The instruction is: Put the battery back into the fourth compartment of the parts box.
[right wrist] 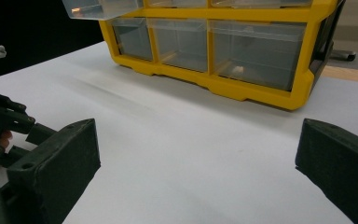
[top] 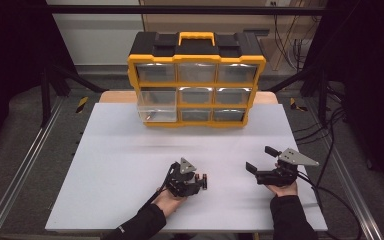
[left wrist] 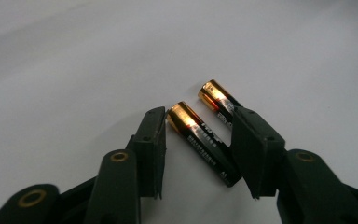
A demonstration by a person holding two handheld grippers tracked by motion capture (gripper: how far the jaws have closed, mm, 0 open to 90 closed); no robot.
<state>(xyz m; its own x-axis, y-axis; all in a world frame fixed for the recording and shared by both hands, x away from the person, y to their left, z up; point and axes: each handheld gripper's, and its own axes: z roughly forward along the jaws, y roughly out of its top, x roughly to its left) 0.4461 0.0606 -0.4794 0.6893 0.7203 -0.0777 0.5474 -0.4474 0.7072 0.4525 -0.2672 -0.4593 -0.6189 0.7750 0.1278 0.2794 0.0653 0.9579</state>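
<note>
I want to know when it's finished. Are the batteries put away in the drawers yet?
Not yet. One drawer of the yellow box is already pulled out. The left gripper is open around one battery, not squeezing it. The second battery lies beside it on the table. The right gripper is open, holding nothing.

The table has a smooth, matt pale sheet for a top, with bare wood showing along its far edge. The organiser looks like hard plastic, a yellow frame with a matt black top and clear glossy drawers. The two batteries are glossy black and copper foil, and the left gripper has matt black jaws with brass-coloured rivets.
</note>
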